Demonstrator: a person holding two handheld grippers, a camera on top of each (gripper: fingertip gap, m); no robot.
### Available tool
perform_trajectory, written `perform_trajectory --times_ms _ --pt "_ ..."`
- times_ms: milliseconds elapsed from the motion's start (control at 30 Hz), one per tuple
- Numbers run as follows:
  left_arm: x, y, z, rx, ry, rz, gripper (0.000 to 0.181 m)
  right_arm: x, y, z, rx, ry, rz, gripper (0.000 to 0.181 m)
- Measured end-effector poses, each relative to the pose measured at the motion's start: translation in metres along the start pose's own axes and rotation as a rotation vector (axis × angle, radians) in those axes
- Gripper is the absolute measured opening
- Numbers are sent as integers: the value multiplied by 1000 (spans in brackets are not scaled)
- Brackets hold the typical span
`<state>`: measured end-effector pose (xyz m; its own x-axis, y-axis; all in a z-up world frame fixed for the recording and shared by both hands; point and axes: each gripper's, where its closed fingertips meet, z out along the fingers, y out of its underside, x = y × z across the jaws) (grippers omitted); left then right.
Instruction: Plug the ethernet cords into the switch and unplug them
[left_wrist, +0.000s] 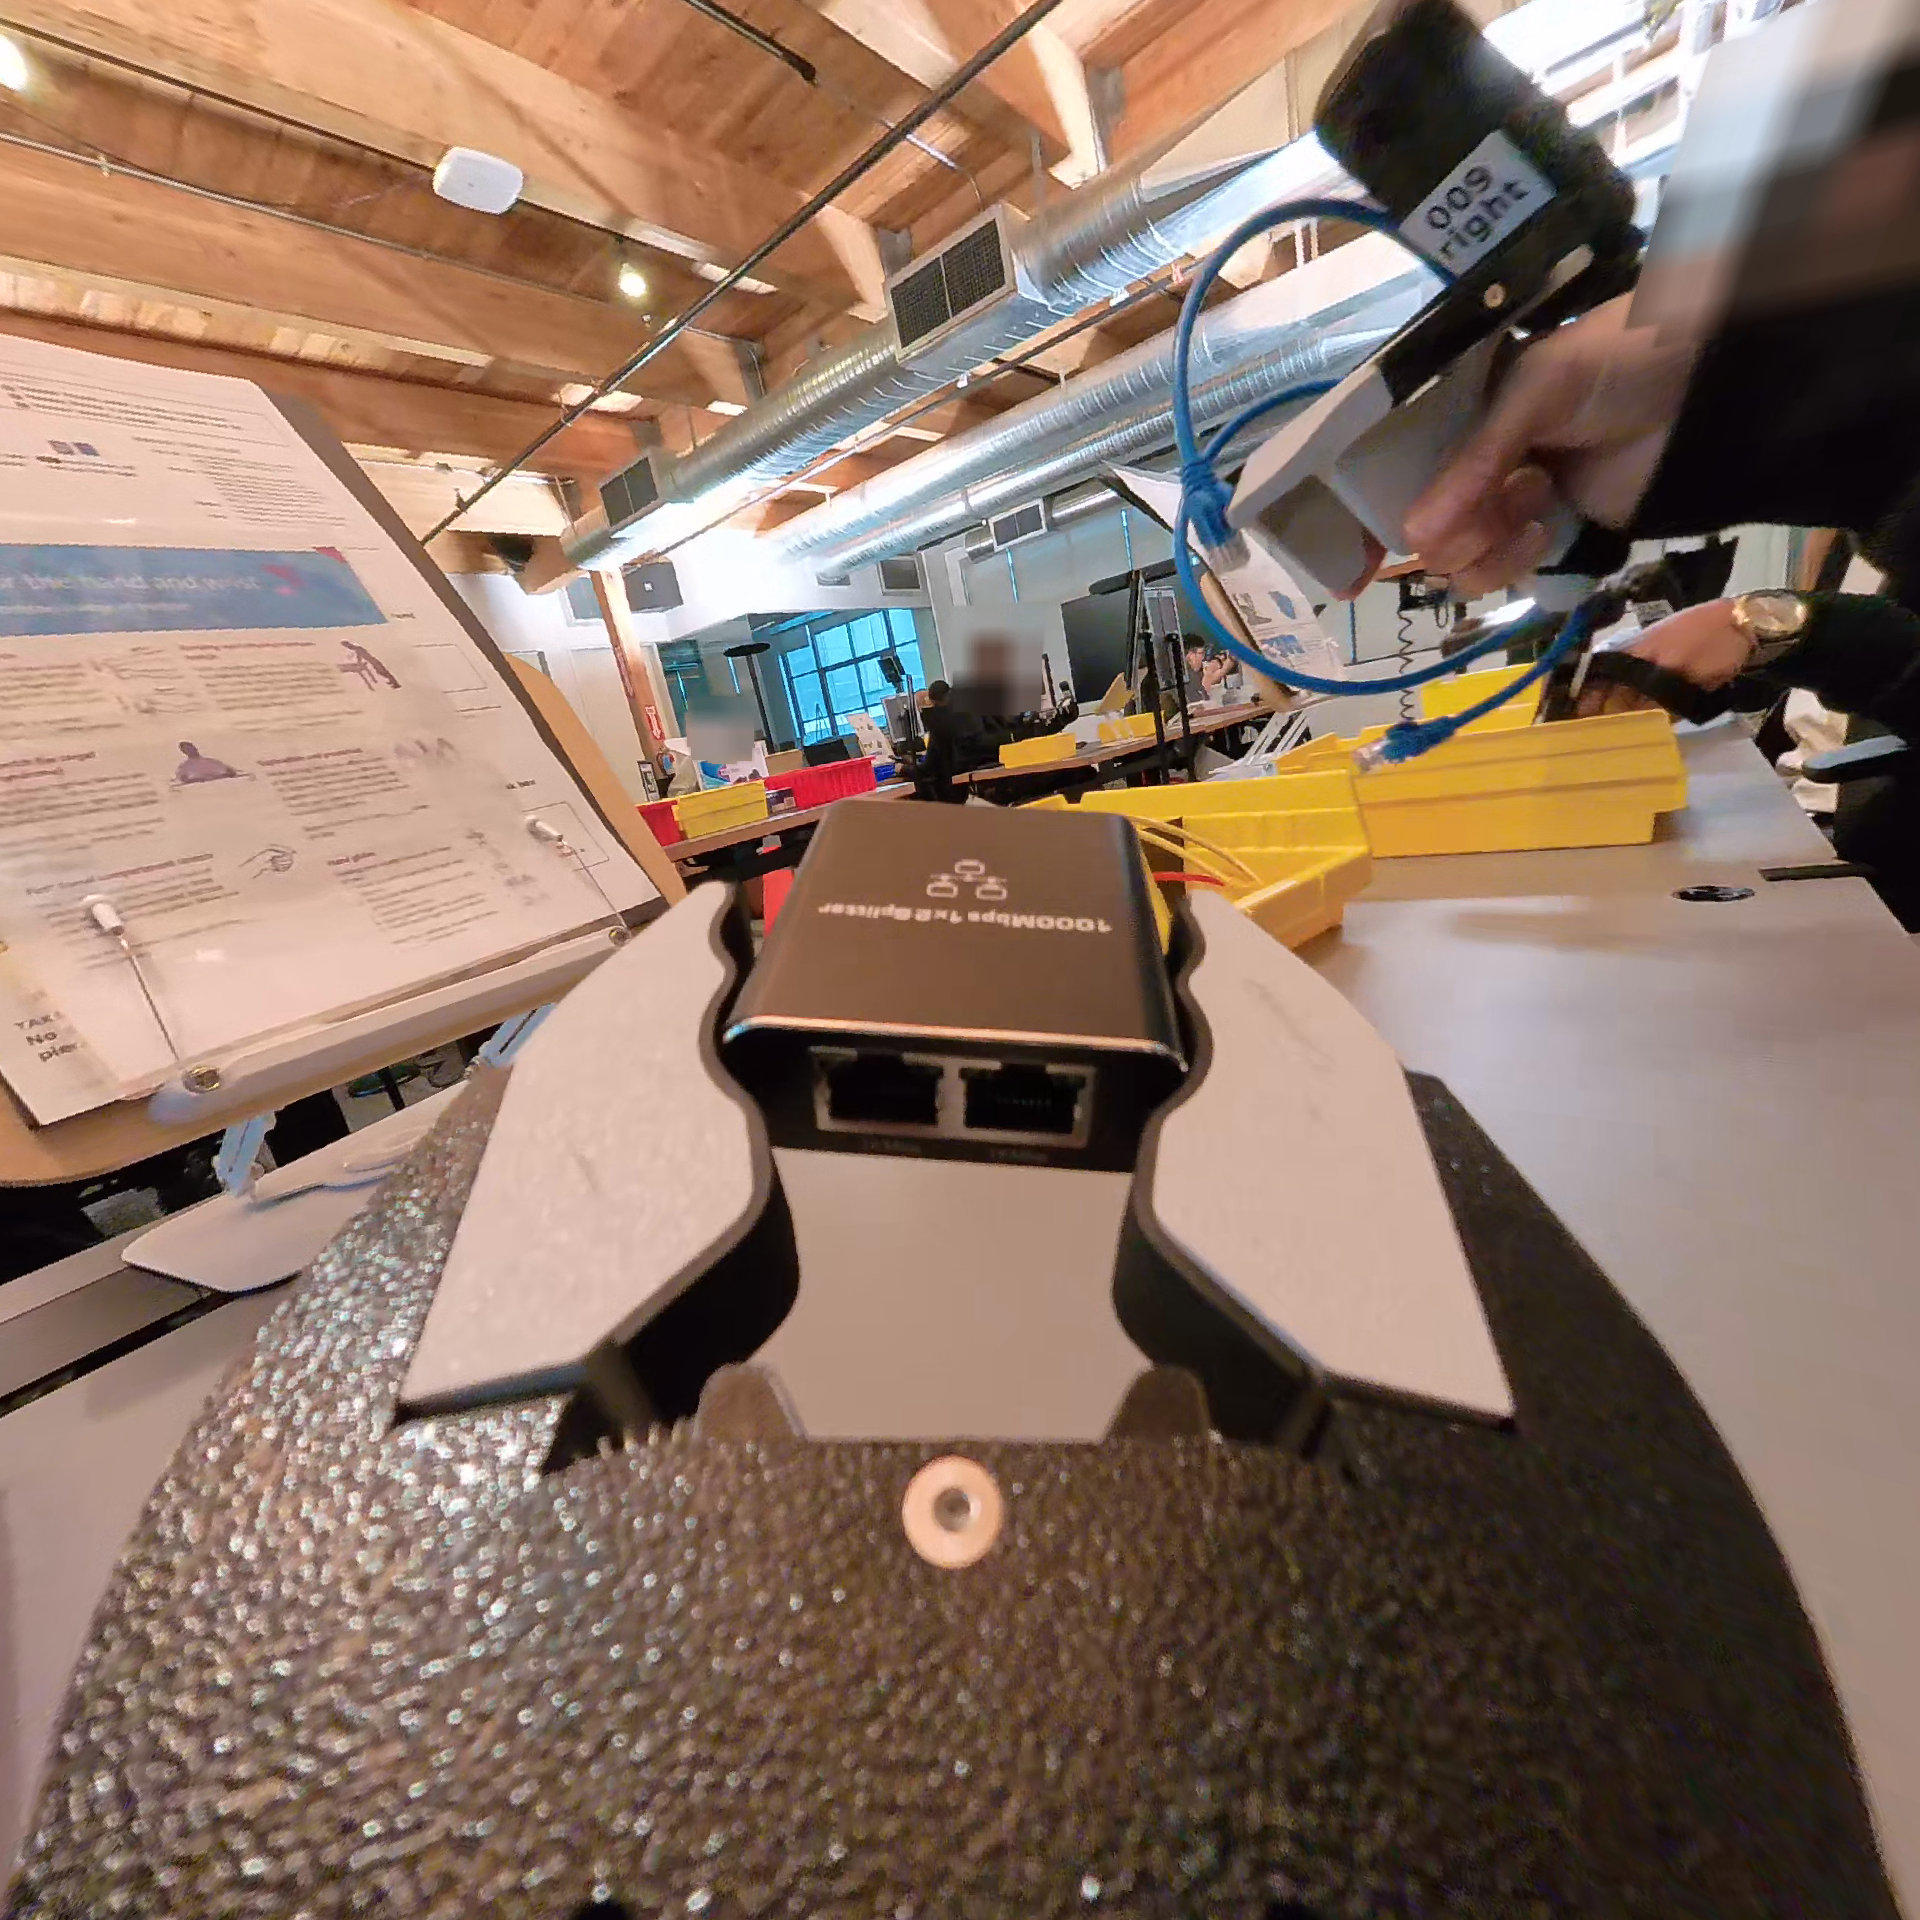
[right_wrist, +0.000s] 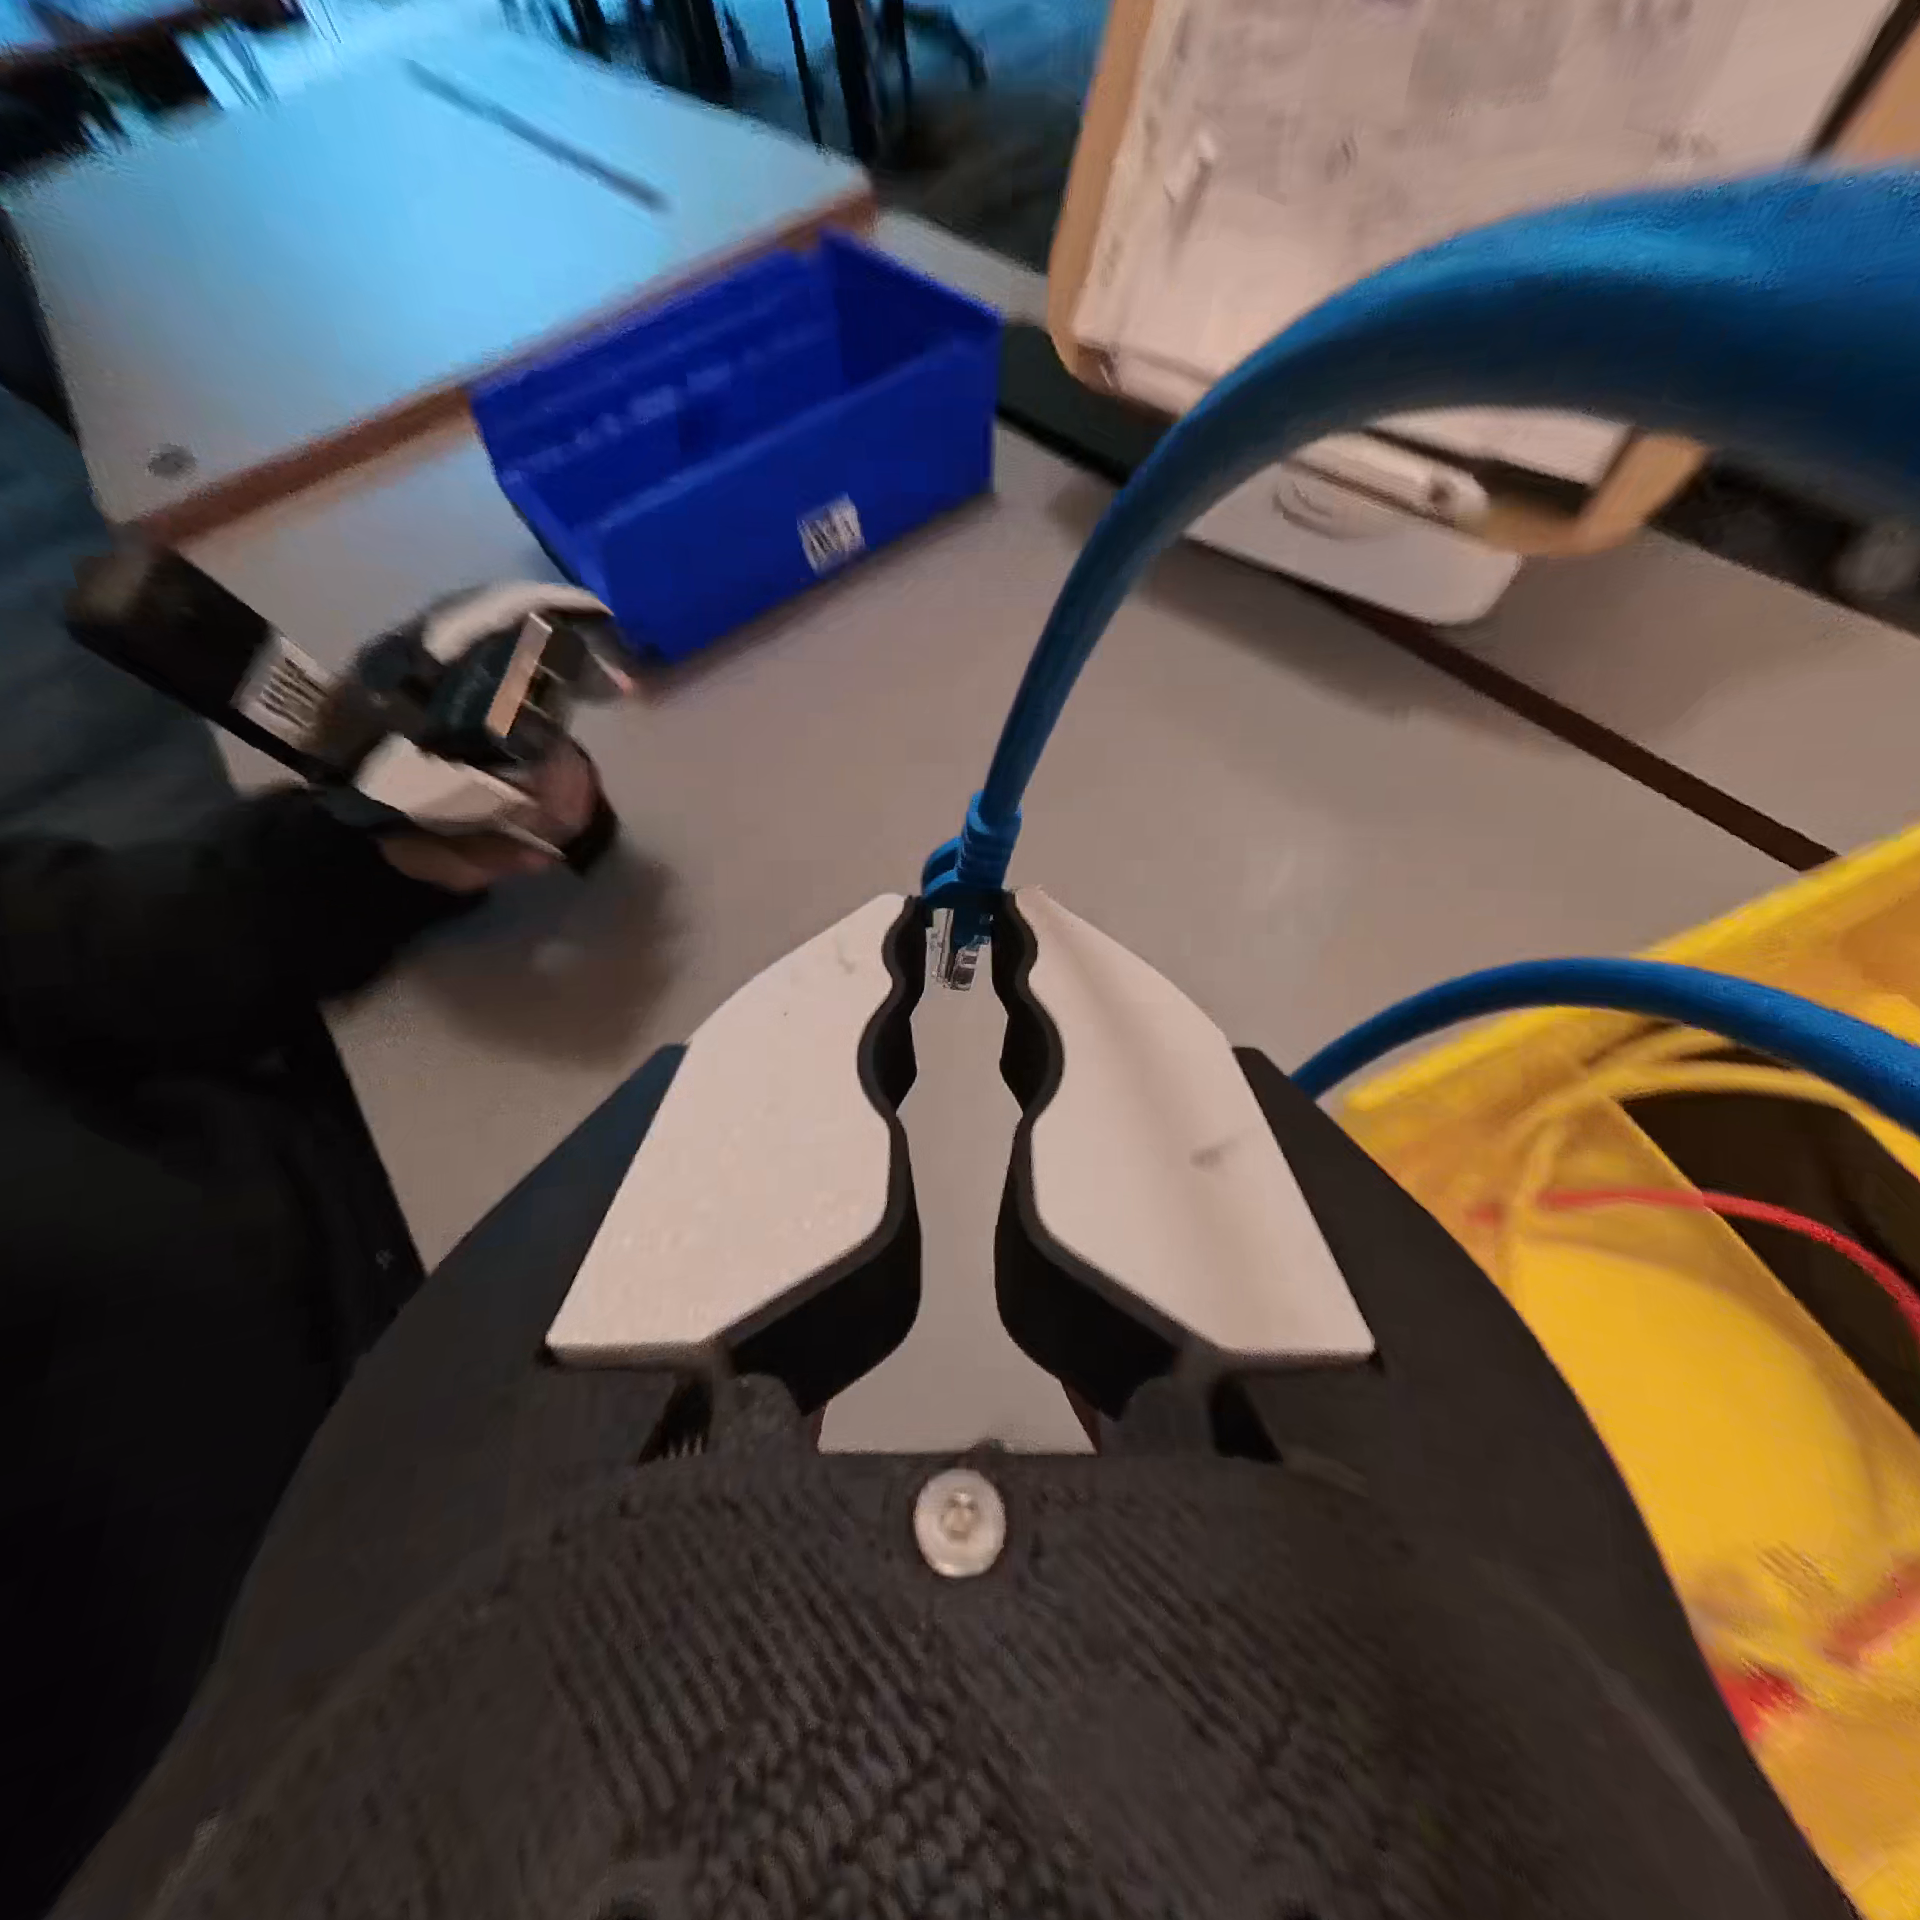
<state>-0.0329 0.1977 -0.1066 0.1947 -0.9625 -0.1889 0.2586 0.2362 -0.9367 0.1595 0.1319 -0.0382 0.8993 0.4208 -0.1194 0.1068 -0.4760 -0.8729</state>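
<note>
My left gripper (left_wrist: 961, 966) is shut on a small black switch box (left_wrist: 961, 935), held with its two empty ports (left_wrist: 951, 1096) facing the camera. My right gripper (right_wrist: 961, 925) is shut on the clear plug (right_wrist: 956, 951) of a blue ethernet cord (right_wrist: 1195, 499), pinched at the fingertips. The cord loops up and away to the right. In the left wrist view the right gripper (left_wrist: 1262, 530) hangs high at the right with the blue cord (left_wrist: 1195, 343) looping from it, and the cord's other plug (left_wrist: 1387, 750) dangles over the yellow bins. In the right wrist view the left gripper (right_wrist: 499, 707) is low at the left.
Yellow bins (left_wrist: 1507, 790) sit on the grey table (left_wrist: 1610, 1039) at the right; one holds thin yellow and red wires (right_wrist: 1662, 1205). A blue bin (right_wrist: 748, 457) stands ahead. A slanted board with printed sheets (left_wrist: 260, 727) stands at the left. People work at far desks.
</note>
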Motion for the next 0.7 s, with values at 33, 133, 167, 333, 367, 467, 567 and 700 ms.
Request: perform_trajectory --times_ms 33,133,167,333,367,467,567,700 --pt "1 0 0 1 3 1 75 15 8 -4 -60 12 -14 12" --pt "1 1 0 -3 6 4 75 54 24 -12 -140 13 -1 12" --pt "2 1 0 -4 8 4 75 61 30 -13 -162 -30 -3 12" --pt "3 2 1 -9 15 4 75 103 57 -5 -219 -68 82 12" --pt "3 2 1 -10 17 6 75 105 61 -1 -214 -104 120 12" --pt "4 2 1 -9 23 5 75 112 63 11 -143 -186 194 12" --pt "5 2 1 -8 30 -2 75 114 72 23 -192 -224 176 12" --pt "6 2 1 -7 39 -9 75 107 88 30 -338 -338 149 12"
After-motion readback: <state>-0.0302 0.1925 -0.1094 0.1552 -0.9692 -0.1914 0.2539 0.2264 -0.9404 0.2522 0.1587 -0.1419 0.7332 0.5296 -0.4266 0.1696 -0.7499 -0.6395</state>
